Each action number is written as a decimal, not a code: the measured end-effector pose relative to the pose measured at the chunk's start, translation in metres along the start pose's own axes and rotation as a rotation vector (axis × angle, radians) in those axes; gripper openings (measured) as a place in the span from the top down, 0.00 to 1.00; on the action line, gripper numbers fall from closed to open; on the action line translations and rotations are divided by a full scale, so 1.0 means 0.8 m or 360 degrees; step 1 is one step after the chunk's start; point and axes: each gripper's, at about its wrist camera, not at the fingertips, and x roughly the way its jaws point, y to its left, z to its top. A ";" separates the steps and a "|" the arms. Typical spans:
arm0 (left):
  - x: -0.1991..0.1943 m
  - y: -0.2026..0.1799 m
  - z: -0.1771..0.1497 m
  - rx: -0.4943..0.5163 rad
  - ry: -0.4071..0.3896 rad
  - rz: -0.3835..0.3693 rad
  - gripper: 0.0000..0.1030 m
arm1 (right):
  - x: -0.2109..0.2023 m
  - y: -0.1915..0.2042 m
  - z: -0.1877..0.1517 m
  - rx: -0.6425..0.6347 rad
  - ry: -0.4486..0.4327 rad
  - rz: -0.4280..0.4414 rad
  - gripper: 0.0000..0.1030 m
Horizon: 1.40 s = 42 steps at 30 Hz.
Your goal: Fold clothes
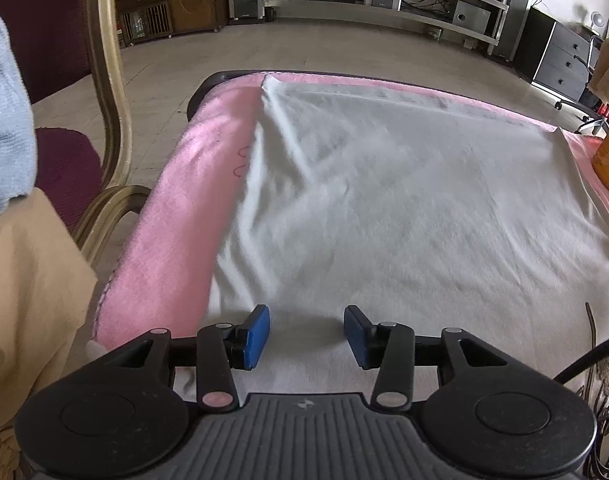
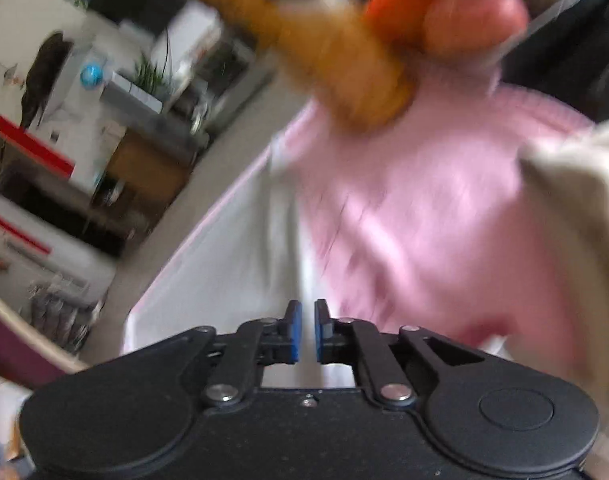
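Left wrist view shows the white cloth (image 1: pixel 404 208) spread flat on the pink towel (image 1: pixel 176 208), left gripper (image 1: pixel 306 336) jaws spread over its near edge, right gripper (image 2: pixel 308 332) jaws nearly together, empty: pinch one layer only, corners level.

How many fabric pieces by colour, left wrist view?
White: 1, the white garment spread flat
Pink: 1, the pink towel under it
Light blue: 1, the blue cloth at far left
Beige: 1, the beige cloth at lower left
Total: 4
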 end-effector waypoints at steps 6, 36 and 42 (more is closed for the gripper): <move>-0.049 0.017 -0.011 -0.0038 -0.0042 0.0072 0.57 | -0.035 0.022 -0.017 -0.0156 -0.0016 -0.0409 0.92; -0.108 -0.026 -0.152 -0.0029 0.0266 -0.0144 0.30 | -0.213 -0.036 -0.123 0.0119 -0.0111 -0.0267 0.50; -0.095 -0.031 -0.154 0.0003 0.0336 -0.0102 0.25 | -0.228 -0.048 -0.104 0.0180 -0.0310 -0.0333 0.49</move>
